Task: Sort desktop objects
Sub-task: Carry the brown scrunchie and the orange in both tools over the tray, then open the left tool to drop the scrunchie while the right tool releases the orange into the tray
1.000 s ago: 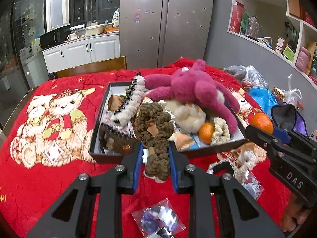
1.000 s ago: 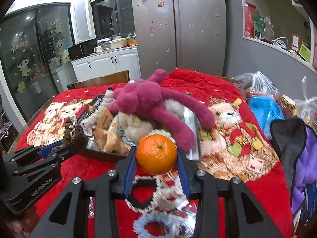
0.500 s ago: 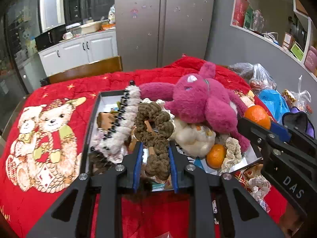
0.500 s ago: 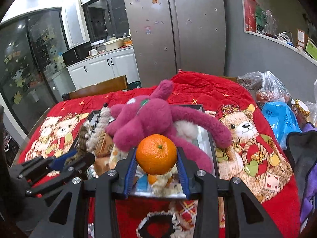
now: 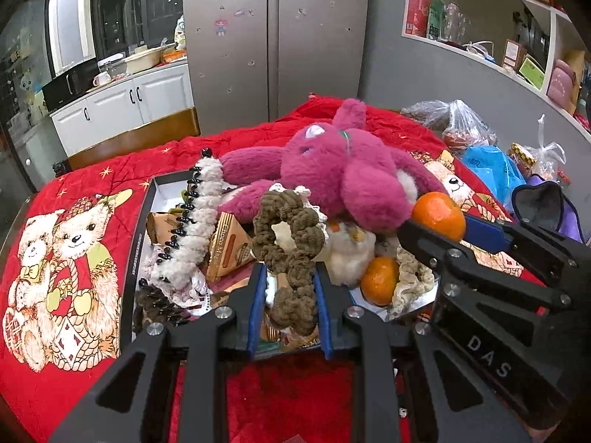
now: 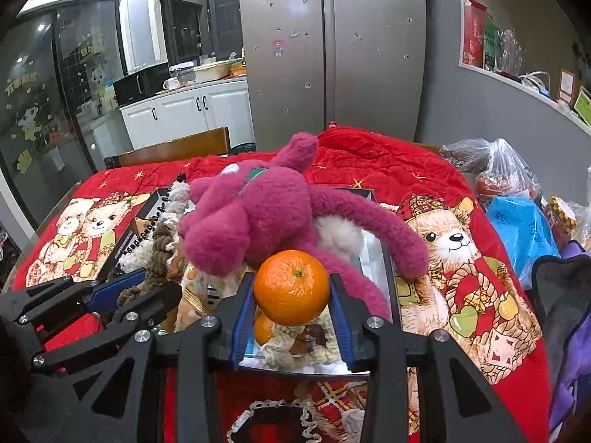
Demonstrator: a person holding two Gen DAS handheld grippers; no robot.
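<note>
My left gripper (image 5: pixel 290 288) is shut on a brown knitted scrunchie (image 5: pixel 290 254) and holds it over the near edge of a black tray (image 5: pixel 130 258). My right gripper (image 6: pixel 291 295) is shut on an orange tangerine (image 6: pixel 291 286) above the tray's right near corner (image 6: pixel 391 295); it also shows in the left wrist view (image 5: pixel 439 217). The tray holds a magenta plush toy (image 5: pixel 340 181), a white fuzzy hair clip (image 5: pixel 195 229), a second tangerine (image 5: pixel 380 280), a cream scrunchie (image 5: pixel 410 284) and snack packets (image 5: pixel 229 243).
The table wears a red bear-print cloth (image 5: pixel 55 243). Plastic bags (image 6: pixel 498 173), a blue bag (image 6: pixel 524 232) and a purple pouch (image 6: pixel 569 295) lie at the right. A lace-edged plaid item (image 6: pixel 332 406) lies in front of the tray. A wooden chair back (image 5: pixel 136 140) stands behind.
Both grippers have moved forward over the tray, each still holding its object. The tray and plush now fill more of both views.
</note>
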